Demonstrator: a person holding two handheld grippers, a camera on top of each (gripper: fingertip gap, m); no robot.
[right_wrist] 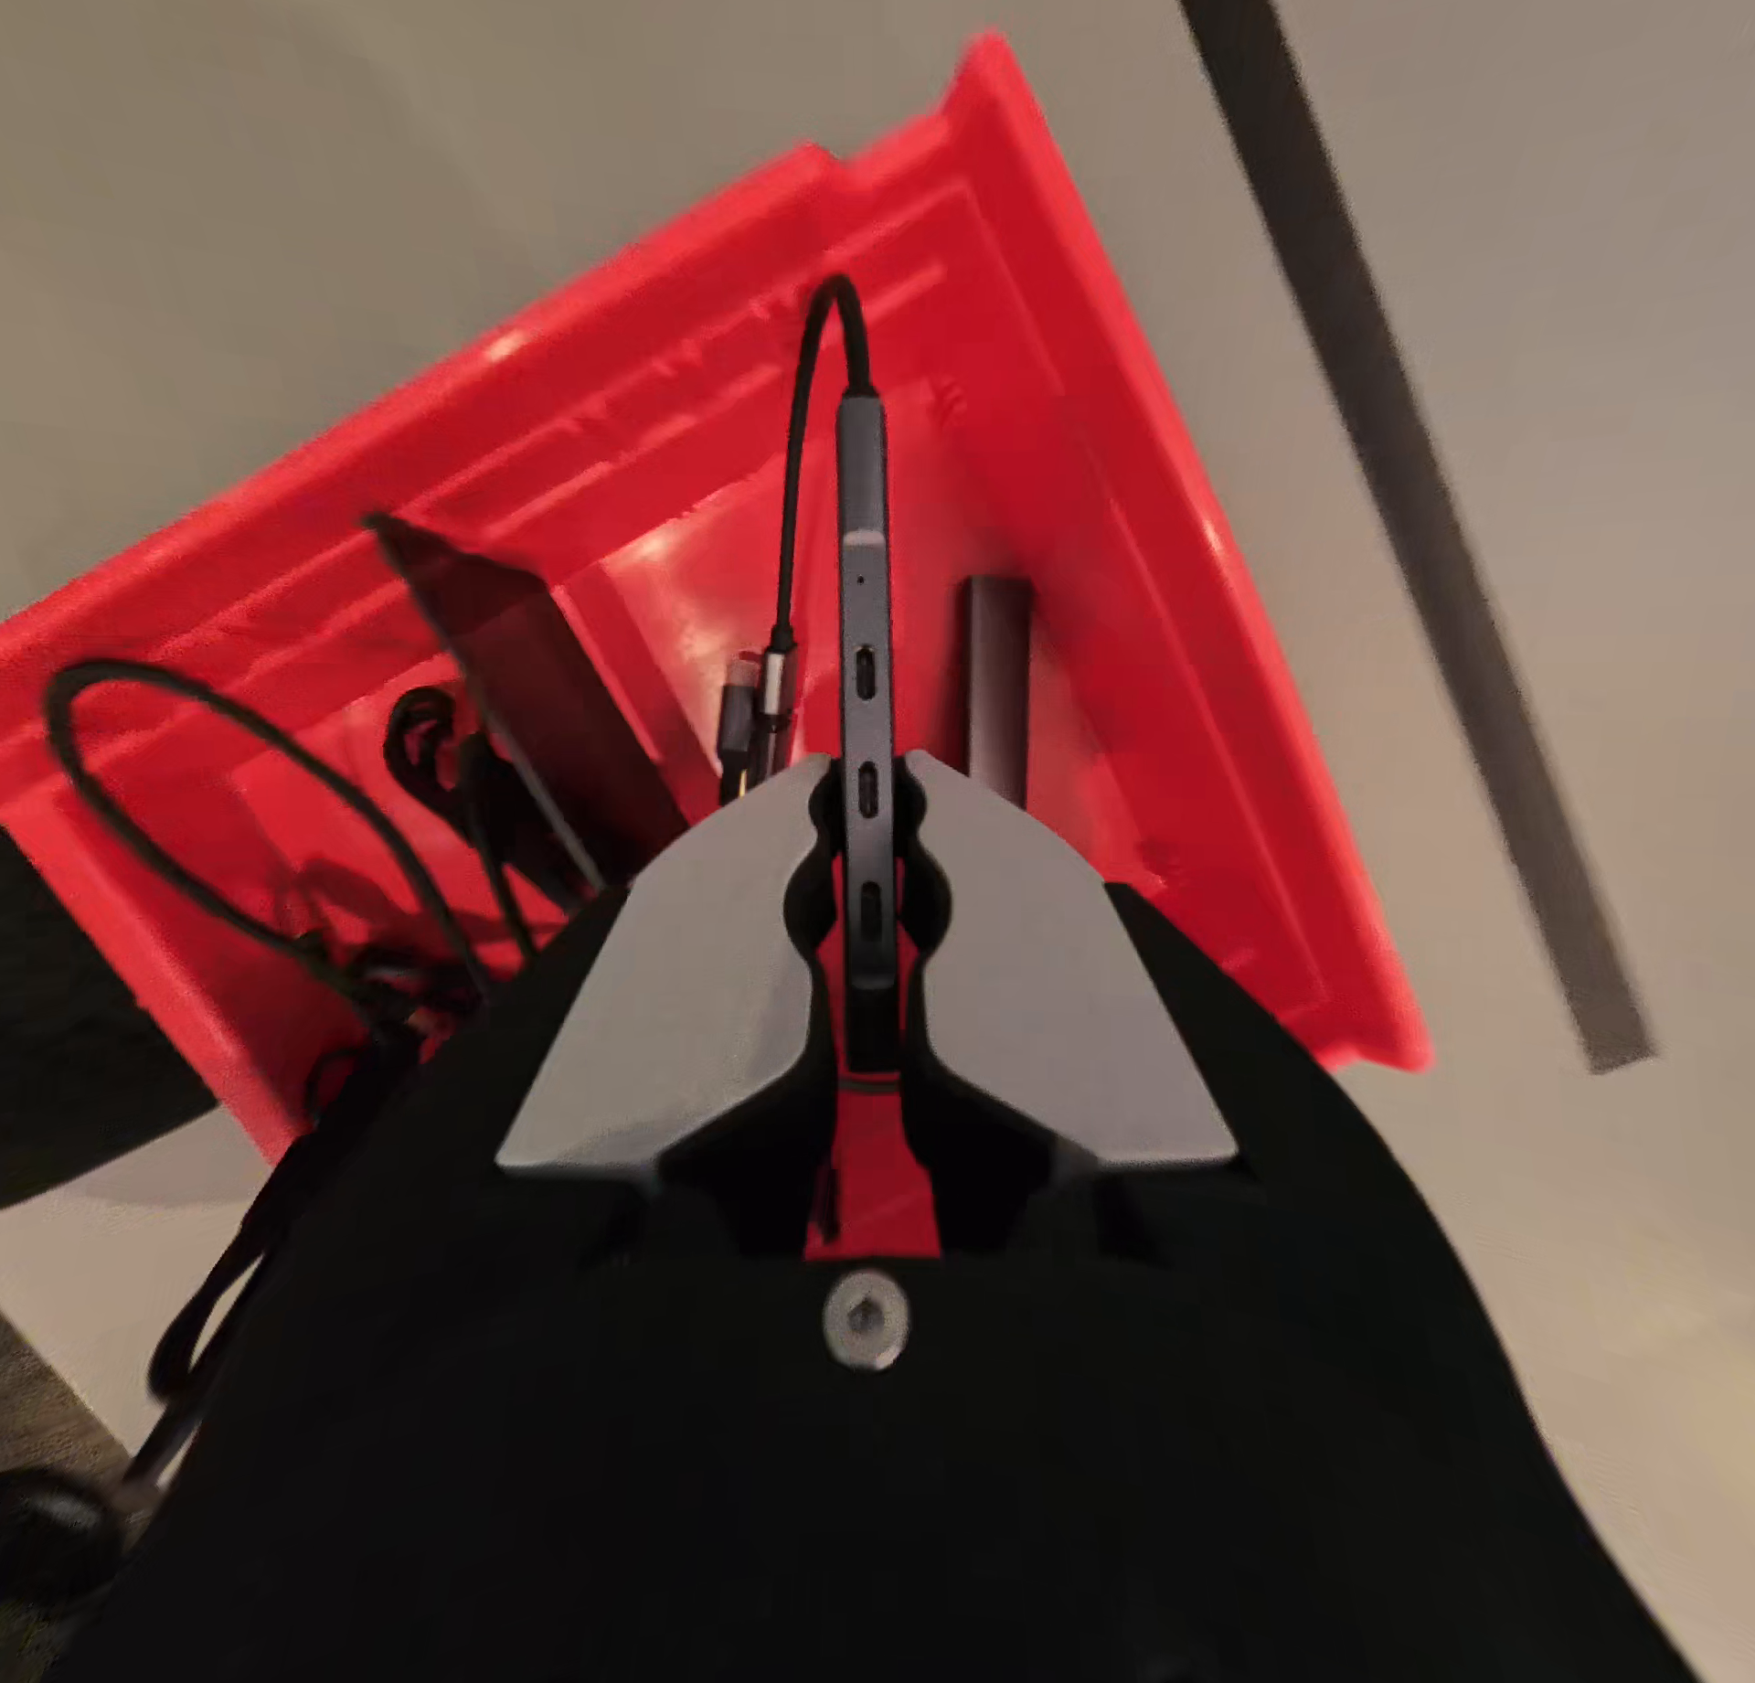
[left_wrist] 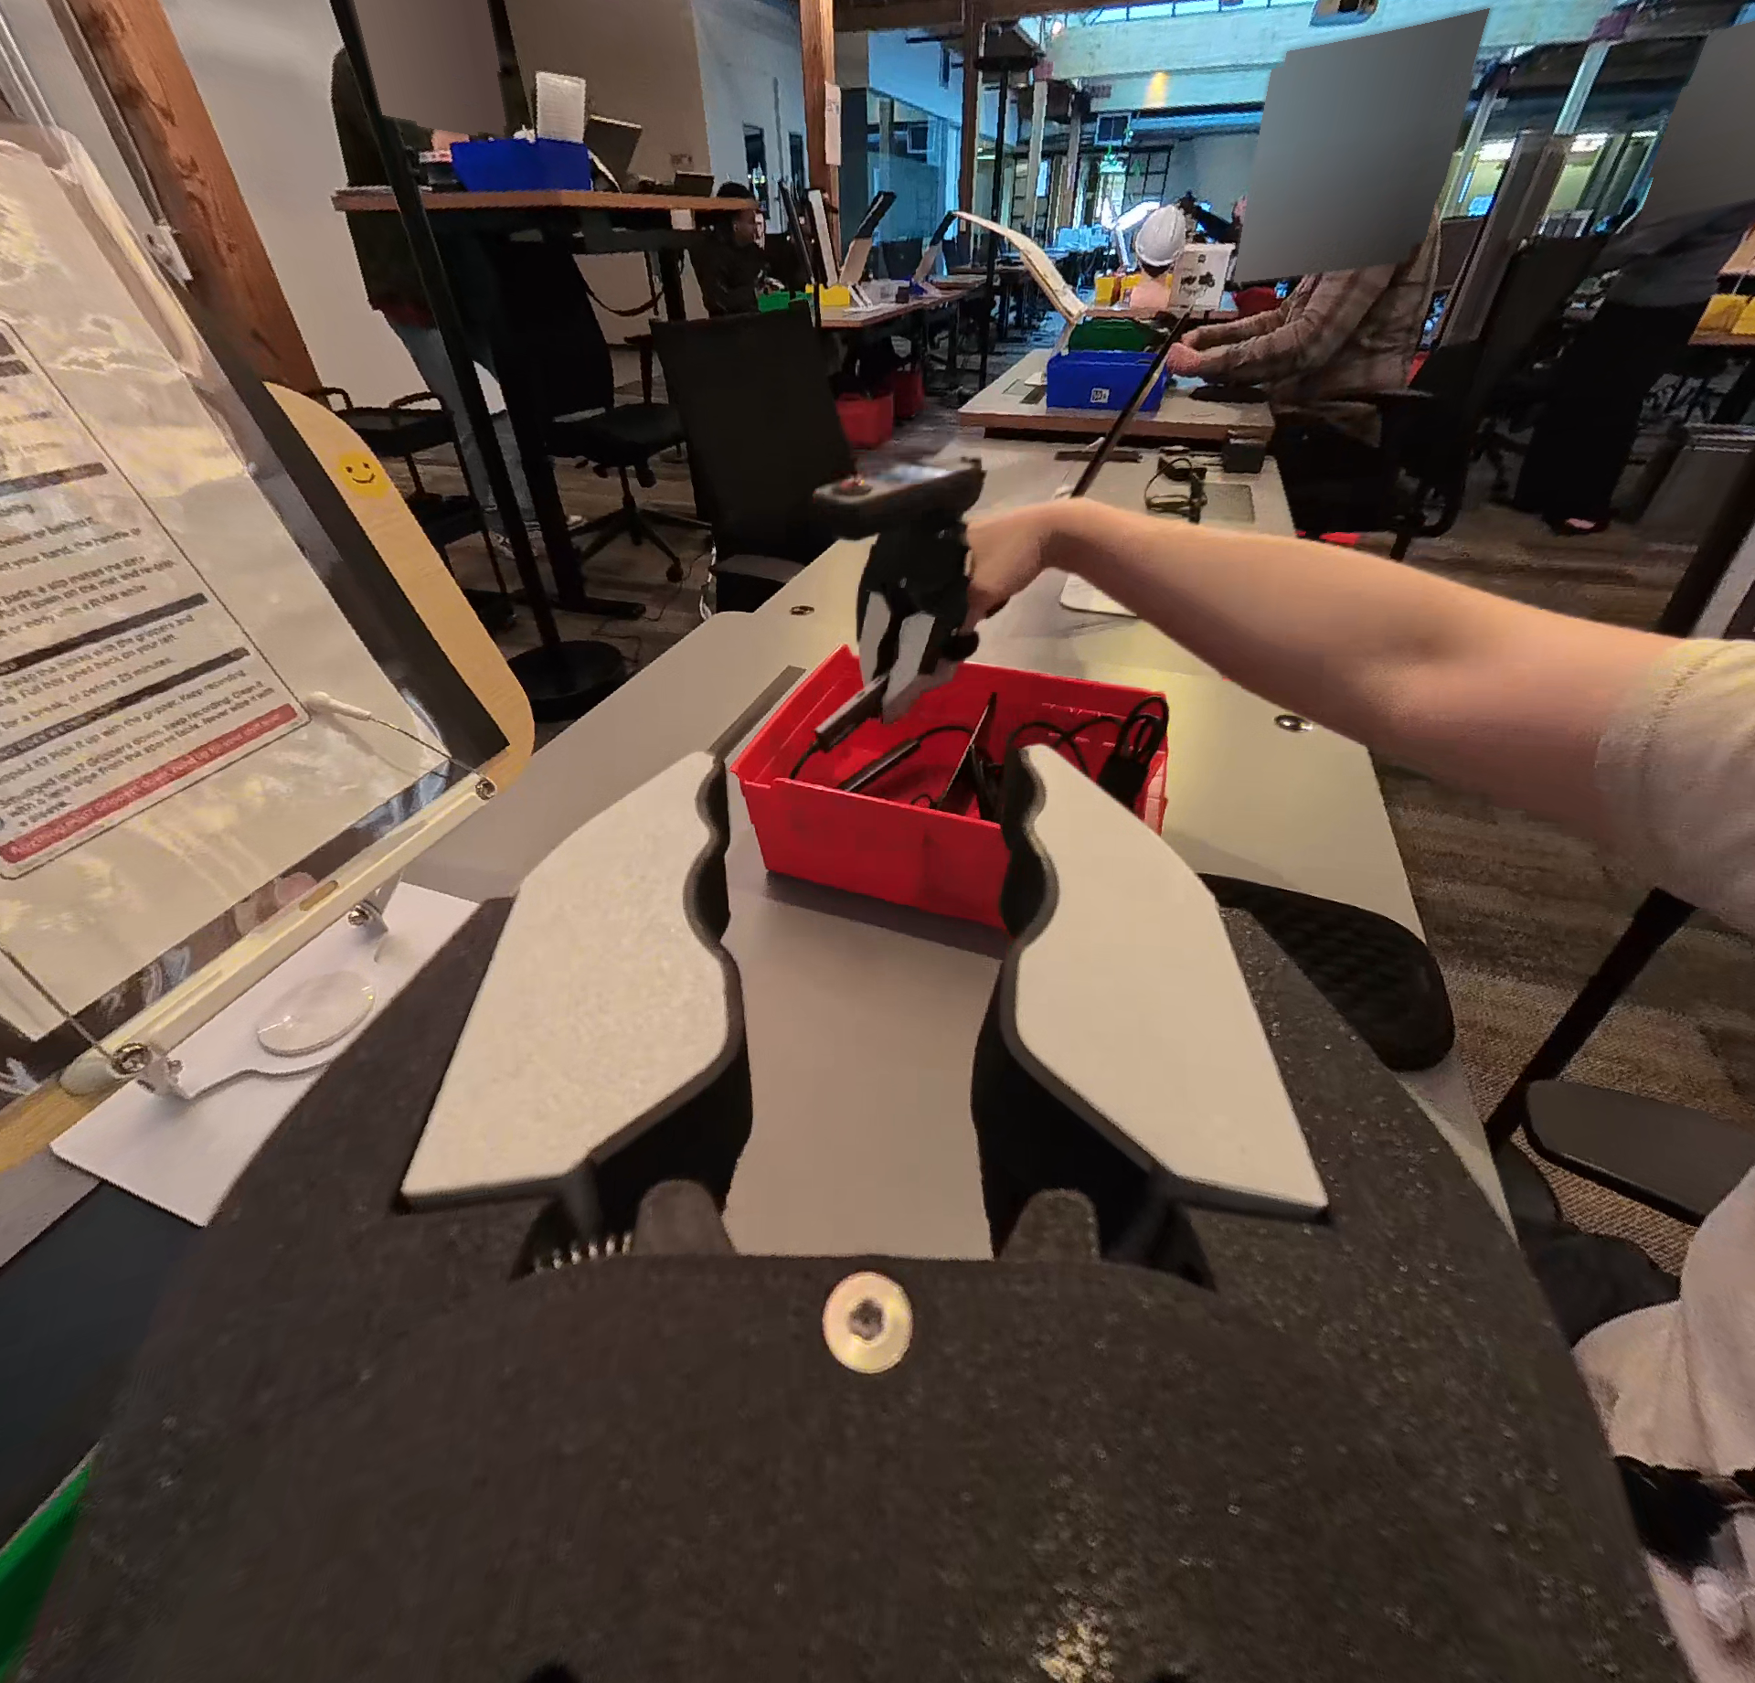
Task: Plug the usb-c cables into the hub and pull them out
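A red bin (left_wrist: pixel 883 844) stands on the grey table and holds black cables and dark hubs. My right gripper (right_wrist: pixel 866 764) is shut on a slim grey usb-c hub (right_wrist: pixel 864 612), held edge-on over the bin (right_wrist: pixel 1092 422), its row of ports facing the camera and its black cable (right_wrist: pixel 807 422) looping back down. Loose usb-c plugs (right_wrist: pixel 750 716) and another dark hub (right_wrist: pixel 997 678) lie below in the bin. In the left wrist view the right gripper (left_wrist: pixel 888 697) hangs over the bin with the hub (left_wrist: pixel 845 716). My left gripper (left_wrist: pixel 869 773) is open and empty, short of the bin.
A clear acrylic stand with a printed sheet (left_wrist: pixel 142 593) stands at the left on the table. A black chair back (left_wrist: pixel 1349 973) sits at the table's right edge. A dark strip (right_wrist: pixel 1405 498) crosses the tabletop beside the bin. Other desks and people are far behind. The left gripper's tips are roughly 40 centimetres from the right gripper's.
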